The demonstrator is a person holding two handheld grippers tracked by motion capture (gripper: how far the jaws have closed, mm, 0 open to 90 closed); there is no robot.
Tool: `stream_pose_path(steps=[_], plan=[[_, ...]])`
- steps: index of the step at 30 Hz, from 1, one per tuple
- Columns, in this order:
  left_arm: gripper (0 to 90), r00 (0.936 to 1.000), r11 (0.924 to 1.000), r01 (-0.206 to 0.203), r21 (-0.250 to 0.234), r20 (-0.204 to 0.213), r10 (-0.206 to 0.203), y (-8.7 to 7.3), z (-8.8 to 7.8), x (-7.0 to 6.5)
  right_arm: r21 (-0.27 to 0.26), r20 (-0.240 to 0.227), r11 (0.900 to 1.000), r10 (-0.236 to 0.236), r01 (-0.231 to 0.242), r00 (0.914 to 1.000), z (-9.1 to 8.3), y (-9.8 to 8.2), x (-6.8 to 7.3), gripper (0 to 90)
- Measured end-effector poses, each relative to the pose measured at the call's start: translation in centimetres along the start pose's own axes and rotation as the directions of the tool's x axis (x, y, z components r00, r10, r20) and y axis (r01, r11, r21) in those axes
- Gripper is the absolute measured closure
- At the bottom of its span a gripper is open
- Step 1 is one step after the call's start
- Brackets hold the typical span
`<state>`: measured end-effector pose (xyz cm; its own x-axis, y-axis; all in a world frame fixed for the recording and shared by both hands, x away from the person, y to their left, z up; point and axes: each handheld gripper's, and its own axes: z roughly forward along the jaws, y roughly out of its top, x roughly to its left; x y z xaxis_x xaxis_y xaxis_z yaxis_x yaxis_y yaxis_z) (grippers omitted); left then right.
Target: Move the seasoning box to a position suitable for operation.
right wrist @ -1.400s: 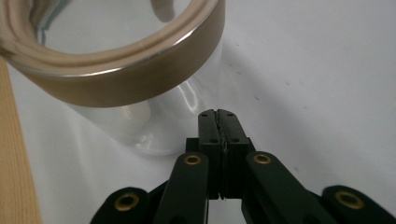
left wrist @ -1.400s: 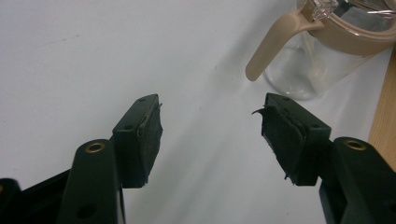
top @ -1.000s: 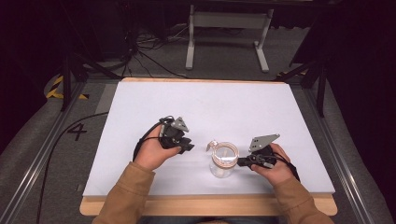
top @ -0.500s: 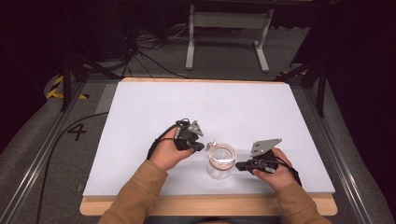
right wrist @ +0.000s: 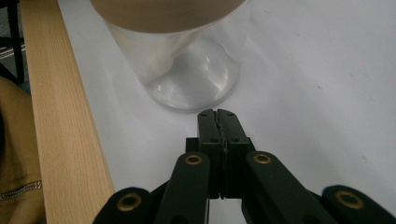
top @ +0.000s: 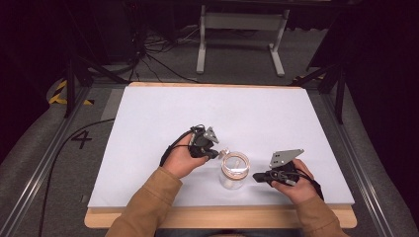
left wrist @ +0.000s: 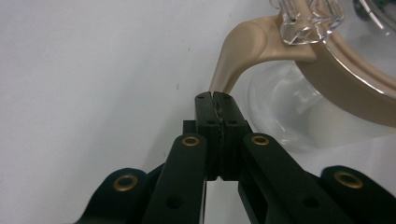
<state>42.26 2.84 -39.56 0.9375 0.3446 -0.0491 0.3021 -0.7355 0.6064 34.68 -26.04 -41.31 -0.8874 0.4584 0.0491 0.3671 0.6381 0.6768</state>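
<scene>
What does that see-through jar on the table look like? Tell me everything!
The jar is clear, like glass or plastic, and looks empty. A tan band circles its top, with a tan tab hanging down and a clear clip beside it. It stands upright on the white table, near the wooden front edge. The left tongs, shut, sit at the tab's tip; whether they pinch it is unclear. The right tongs, shut, point at its base.

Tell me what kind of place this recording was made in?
Likely a lab or studio set up for recording, not a home. A bare white table with a wooden edge stands on grey carpet, a number 4 is marked on the floor, and cables and metal stand legs sit behind in the dark.
</scene>
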Motion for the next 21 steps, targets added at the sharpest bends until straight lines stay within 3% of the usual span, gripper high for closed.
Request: stream_pose_path(steps=[2,6,11,14,16,17,21], plan=[[89.9,0.9982,0.9997,-0.016,0.018,0.057,0.015,0.2,0.1,-0.1,-0.002,0.006,1.000,0.005,-0.005,1.0000,-0.2,-0.4,0.0,90.0],[89.9,0.9996,0.9981,-0.029,0.055,0.004,0.028,1.0,0.4,-0.5,-0.006,0.019,1.000,0.031,-0.031,0.9993,-0.8,-1.1,-0.1,90.0],[90.0,0.9999,0.9951,-0.010,0.098,-0.004,0.010,1.0,0.5,-0.4,-0.009,0.020,1.000,0.028,-0.028,0.9994,-1.0,-1.2,-0.1,90.0],[90.0,0.9998,0.9965,0.020,0.081,0.000,-0.020,0.9,0.2,-0.1,-0.005,0.016,1.000,0.025,-0.025,0.9996,-0.8,-1.2,0.0,90.0],[89.9,1.0000,0.9982,0.005,0.060,0.004,-0.005,1.0,0.1,-0.1,-0.005,0.013,1.000,0.024,-0.024,0.9996,-0.8,-1.2,0.0,90.0],[89.9,0.9998,0.9981,0.017,0.059,-0.007,-0.017,1.0,0.1,-0.2,-0.003,0.014,1.000,0.025,-0.024,0.9996,-0.7,-1.2,0.0,90.0],[90.0,0.9993,0.9996,-0.012,0.024,-0.036,0.013,1.2,0.3,-0.4,-0.010,0.015,1.000,0.023,-0.023,0.9996,-0.8,-1.2,0.1,90.0]])
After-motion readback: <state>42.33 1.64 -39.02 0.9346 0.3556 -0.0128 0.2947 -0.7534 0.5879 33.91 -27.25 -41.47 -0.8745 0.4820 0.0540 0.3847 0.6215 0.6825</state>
